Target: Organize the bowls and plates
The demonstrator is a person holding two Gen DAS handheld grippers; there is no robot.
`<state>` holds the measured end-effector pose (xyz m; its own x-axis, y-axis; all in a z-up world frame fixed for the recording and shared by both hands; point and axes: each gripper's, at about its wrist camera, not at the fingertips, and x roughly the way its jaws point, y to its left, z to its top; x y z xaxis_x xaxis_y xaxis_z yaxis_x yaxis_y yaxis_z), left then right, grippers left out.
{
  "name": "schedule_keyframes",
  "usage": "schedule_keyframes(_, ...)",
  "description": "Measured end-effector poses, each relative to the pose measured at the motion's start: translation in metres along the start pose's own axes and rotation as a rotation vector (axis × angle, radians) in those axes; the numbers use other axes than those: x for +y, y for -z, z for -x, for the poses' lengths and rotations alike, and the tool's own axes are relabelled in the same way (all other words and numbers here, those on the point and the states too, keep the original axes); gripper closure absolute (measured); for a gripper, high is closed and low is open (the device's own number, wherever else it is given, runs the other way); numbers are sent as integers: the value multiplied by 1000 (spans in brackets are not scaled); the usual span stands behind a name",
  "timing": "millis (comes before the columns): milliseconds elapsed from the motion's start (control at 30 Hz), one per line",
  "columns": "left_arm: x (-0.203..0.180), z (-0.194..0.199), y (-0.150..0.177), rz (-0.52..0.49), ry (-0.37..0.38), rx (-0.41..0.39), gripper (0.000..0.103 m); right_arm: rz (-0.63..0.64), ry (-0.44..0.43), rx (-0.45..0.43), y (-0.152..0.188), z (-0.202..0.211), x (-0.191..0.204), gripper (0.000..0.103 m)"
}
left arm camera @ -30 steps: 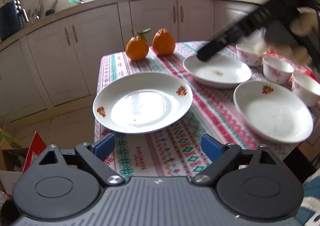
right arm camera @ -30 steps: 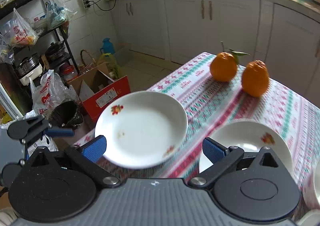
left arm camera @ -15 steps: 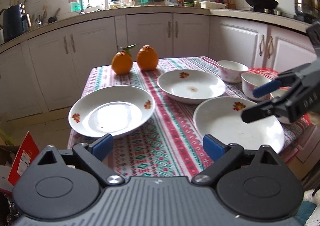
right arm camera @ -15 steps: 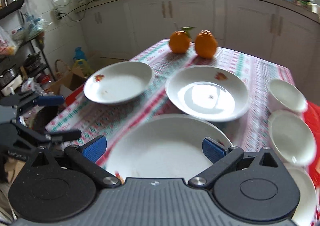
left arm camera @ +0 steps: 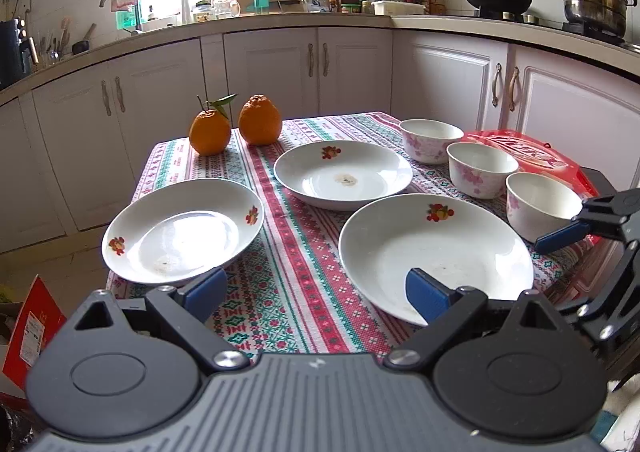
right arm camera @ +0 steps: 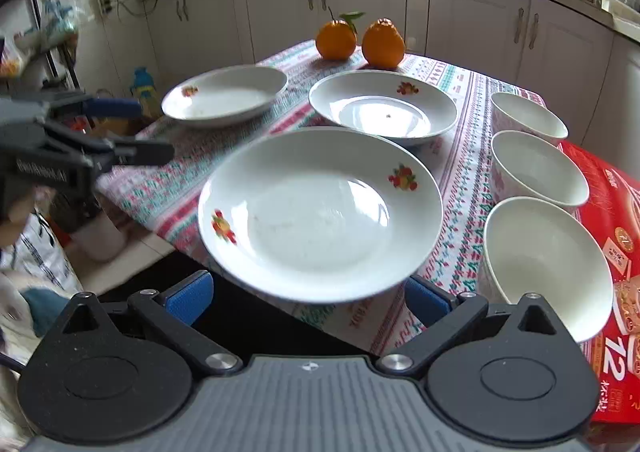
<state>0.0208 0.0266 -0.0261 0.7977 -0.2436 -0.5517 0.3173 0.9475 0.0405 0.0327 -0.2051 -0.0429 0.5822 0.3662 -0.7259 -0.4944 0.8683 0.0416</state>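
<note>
1. Straight ahead of my right gripper (right arm camera: 307,298), jaws apart and empty, lies the nearest plate (right arm camera: 320,211), rim overhanging the table edge.
2. Off to its left, my left gripper (left arm camera: 316,294), also apart and empty, sits farther away.

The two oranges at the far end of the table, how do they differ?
The left orange keeps a stem with green leaves; the right orange has none. The left orange looks rounder and smoother, the right orange has a raised, bumpy neck on top. Both stand upright, side by side on the patterned tablecloth.
</note>
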Motion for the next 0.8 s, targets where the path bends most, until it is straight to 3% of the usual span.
schedule_keyframes(367,2,-13,-1,8,11,39,7,26,31,17,3,-20,0,0)
schedule_keyframes(600,4,-34,-4,-3,131,111,7,40,45,12,3,-22,0,0)
schedule_keyframes(800,-2,-61,-23,-110,239,182,8,48,53,6,4,-23,0,0)
